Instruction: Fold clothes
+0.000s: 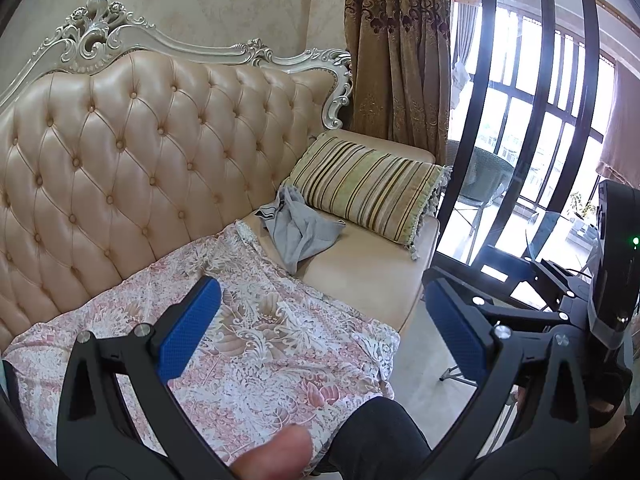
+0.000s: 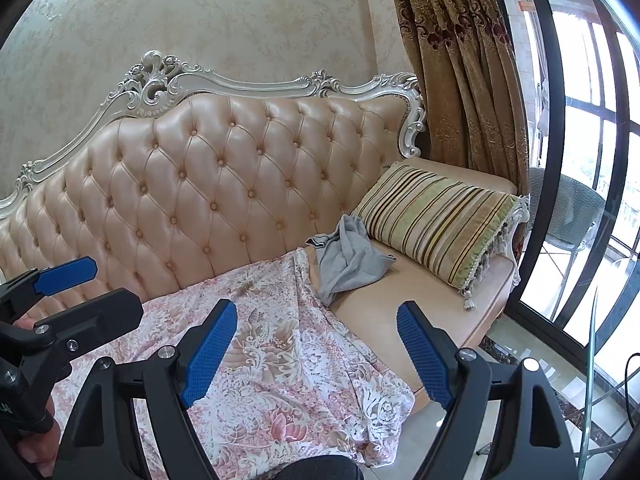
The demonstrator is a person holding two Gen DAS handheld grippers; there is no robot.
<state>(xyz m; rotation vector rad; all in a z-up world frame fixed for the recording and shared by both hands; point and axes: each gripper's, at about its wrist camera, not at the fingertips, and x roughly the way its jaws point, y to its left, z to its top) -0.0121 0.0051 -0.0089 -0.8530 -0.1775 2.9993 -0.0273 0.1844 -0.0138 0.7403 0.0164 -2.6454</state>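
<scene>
Lying spread over the seat of the sofa [image 2: 248, 184], the floral cloth [image 2: 288, 364] in pink and white covers the left and middle part of the cushion, and its front edge hangs over the sofa's front. Its surface is fairly flat, with a long ridge running back along its right side toward the backrest. Just beside that far right corner sits a crumpled grey garment [image 2: 348, 256], bunched on the bare leather and touching the cloth's edge. Next to it, a striped cushion [image 2: 436, 220] leans against the sofa's right armrest.

The right gripper [image 2: 316, 356] hangs above the cloth's front right part, its jaws spread wide with nothing between the blue pads [image 2: 208, 352]. The left gripper [image 1: 320, 328] is likewise wide open and empty, held over the cloth nearer the front edge; in the right wrist view it shows at the left border, with a hand [image 2: 30, 412] around its handle. A fingertip [image 1: 276, 452] and a dark sleeve [image 1: 380, 432] show at the bottom of the left wrist view.

Behind the sofa stands a pale patterned wall [image 2: 240, 16], and to the right a brown embroidered curtain [image 2: 460, 64] hangs beside a dark-framed window [image 2: 548, 120]. A shiny tiled floor [image 2: 532, 376] lies below it.
</scene>
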